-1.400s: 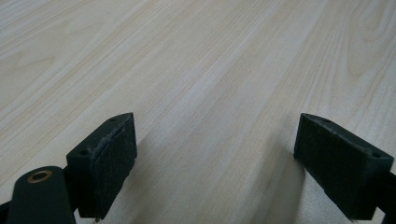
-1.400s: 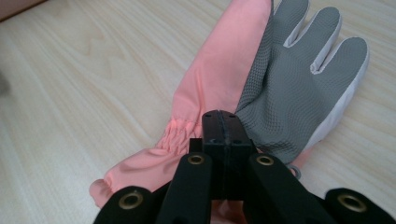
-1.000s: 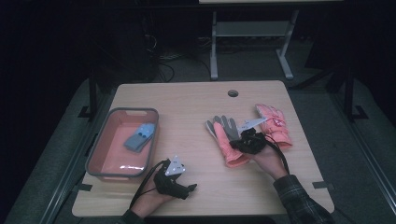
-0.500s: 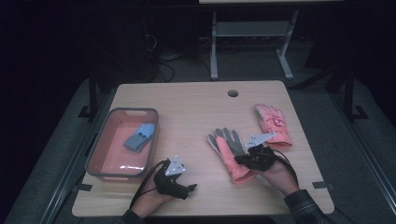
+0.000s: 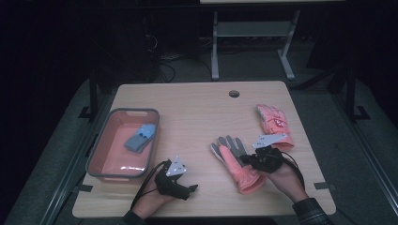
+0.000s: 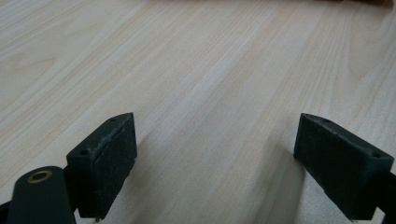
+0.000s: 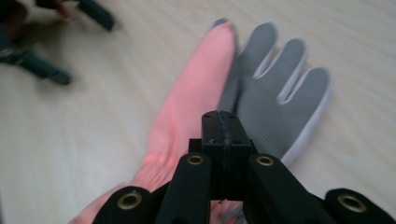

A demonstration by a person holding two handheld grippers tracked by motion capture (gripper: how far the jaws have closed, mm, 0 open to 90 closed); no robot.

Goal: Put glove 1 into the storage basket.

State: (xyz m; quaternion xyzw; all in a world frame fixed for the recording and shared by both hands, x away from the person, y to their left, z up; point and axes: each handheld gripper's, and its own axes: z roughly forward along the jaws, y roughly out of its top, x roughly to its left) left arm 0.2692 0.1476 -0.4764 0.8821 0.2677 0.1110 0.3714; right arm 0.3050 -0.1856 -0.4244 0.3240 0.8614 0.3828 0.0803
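The glove (image 5: pixel 237 164) lies flat on the worktop (image 5: pixel 197 103) at the lower right of the high view, grey palm side up, its pink cuff toward the bottom edge. In the right claw view the glove (image 7: pixel 261 88) fills the middle, and the right claw (image 7: pixel 224 135) has its jaws pressed fully together just over the cuff; whether a fold of cloth is caught between them I cannot tell. In the high view the right claw (image 5: pixel 248 161) sits at the glove's right side. A second pink glove (image 5: pixel 273 121) lies near, toward the upper right. The tray (image 5: pixel 101 157) stands at the left, well apart, with a blue glove (image 5: pixel 140 137) already inside. The left claw (image 5: pixel 190 190) rests at the bottom centre, and its view shows the jaws wide apart over bare worktop (image 6: pixel 196 70), holding nothing. I judge that the sorting is about one third done: one glove is in the tray, two are left on the worktop.
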